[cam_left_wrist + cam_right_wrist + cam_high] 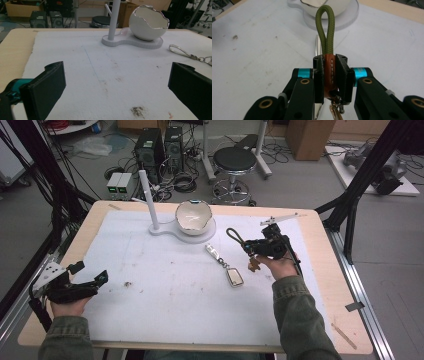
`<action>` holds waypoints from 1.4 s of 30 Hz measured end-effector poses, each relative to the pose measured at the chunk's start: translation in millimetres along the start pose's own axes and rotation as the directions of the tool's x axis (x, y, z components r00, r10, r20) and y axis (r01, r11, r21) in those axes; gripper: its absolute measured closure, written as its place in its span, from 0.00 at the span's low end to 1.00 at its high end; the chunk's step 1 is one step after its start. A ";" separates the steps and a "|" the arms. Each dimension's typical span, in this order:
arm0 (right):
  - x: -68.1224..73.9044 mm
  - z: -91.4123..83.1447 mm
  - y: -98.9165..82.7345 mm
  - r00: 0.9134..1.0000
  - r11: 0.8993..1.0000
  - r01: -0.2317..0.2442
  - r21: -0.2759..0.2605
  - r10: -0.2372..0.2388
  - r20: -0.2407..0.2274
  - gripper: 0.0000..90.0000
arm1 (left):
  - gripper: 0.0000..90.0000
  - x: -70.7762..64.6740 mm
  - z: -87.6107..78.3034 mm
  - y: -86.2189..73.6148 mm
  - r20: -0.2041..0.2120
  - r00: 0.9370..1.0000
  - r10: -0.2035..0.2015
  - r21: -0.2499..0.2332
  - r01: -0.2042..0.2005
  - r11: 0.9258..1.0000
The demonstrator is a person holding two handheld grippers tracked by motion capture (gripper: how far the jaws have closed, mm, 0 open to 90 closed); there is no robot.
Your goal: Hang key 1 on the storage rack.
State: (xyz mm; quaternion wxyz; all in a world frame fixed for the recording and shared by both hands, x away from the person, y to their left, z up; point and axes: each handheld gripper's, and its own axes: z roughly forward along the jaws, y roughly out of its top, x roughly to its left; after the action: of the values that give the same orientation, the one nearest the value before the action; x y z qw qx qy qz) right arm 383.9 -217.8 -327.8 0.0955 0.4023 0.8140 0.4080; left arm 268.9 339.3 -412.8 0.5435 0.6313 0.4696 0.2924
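My right tool (329,75) clamped on olive cord-loop keychain with brown leather tab (327,52), lifted above table. Left tool (117,85) jaws apart, idle. Likely next: hook loop over white peg stand (150,202); needs careful alignment.

The cord loop (325,27) is olive green with a braided weave, bound in a rust-brown leather wrap (330,72) with a line of pale stitches. The right gripper (329,75) is black with turquoise bands and brass-coloured rivets; the left gripper (117,87) has black pads and a teal part. The counter (325,285) is light wood under a white mat (175,290) flecked with brownish stains. The eggshell-shaped bowl (148,23) and its stand (132,41) are white. A second keychain (225,265) is silvery.
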 end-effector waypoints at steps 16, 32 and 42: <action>24.3 16.8 33.1 0.996 0.999 0.048 -0.003 -0.048 -0.069 0.86 | 0.02 1.6 0.8 0.0 0.004 1.000 -0.002 0.000 0.002 1.000; 47.0 39.5 63.4 0.991 0.997 0.078 0.003 -0.077 -0.114 0.86 | 0.02 4.2 1.6 0.1 0.008 1.000 -0.013 -0.008 0.013 1.000; 58.5 60.2 75.8 0.982 0.997 0.074 0.012 -0.071 -0.175 0.86 | 0.02 5.0 1.6 0.1 0.011 1.000 -0.017 -0.013 0.017 1.000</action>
State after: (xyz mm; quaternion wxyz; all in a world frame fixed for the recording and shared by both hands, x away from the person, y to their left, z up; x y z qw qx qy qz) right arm 418.2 -113.5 -300.6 0.0351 0.3361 0.8370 0.4303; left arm 272.3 343.1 -413.7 0.5526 0.6254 0.4701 0.2871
